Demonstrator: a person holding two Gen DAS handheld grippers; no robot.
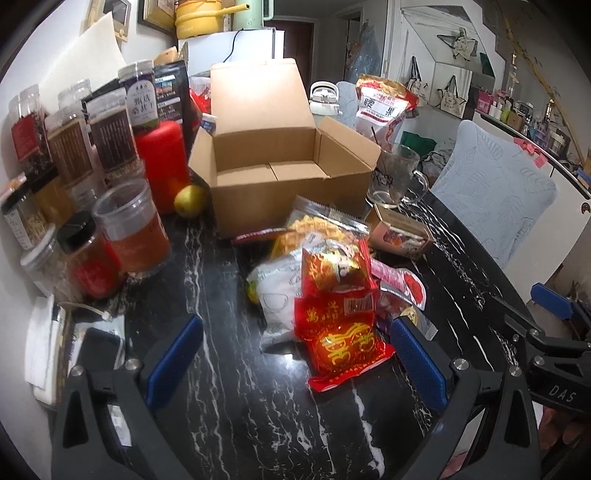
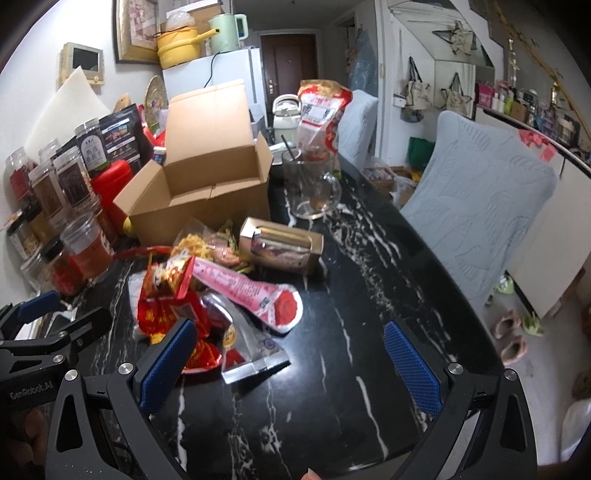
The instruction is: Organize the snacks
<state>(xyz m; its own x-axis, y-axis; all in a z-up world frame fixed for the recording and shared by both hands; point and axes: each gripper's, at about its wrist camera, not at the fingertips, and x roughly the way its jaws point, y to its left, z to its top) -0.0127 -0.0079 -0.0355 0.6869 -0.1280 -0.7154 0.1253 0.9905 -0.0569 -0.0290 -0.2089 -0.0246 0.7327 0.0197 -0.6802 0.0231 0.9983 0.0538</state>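
Gaping cardboard box (image 1: 280, 177) holds nothing; snack packets (image 1: 336, 314) heaped just beside.

I am in a home, in a small dining corner. A white fridge (image 2: 236, 74) carries a yellow pot (image 2: 177, 46) and a kettle (image 2: 227, 31); tote bags (image 2: 415, 92) hang on the wall, slippers (image 2: 511, 334) lie on the floor.

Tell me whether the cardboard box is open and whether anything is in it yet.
Open and, as far as shows, empty: the cardboard box has its flaps raised, and both wrist views show only bare cardboard floor; the near corners are hidden.
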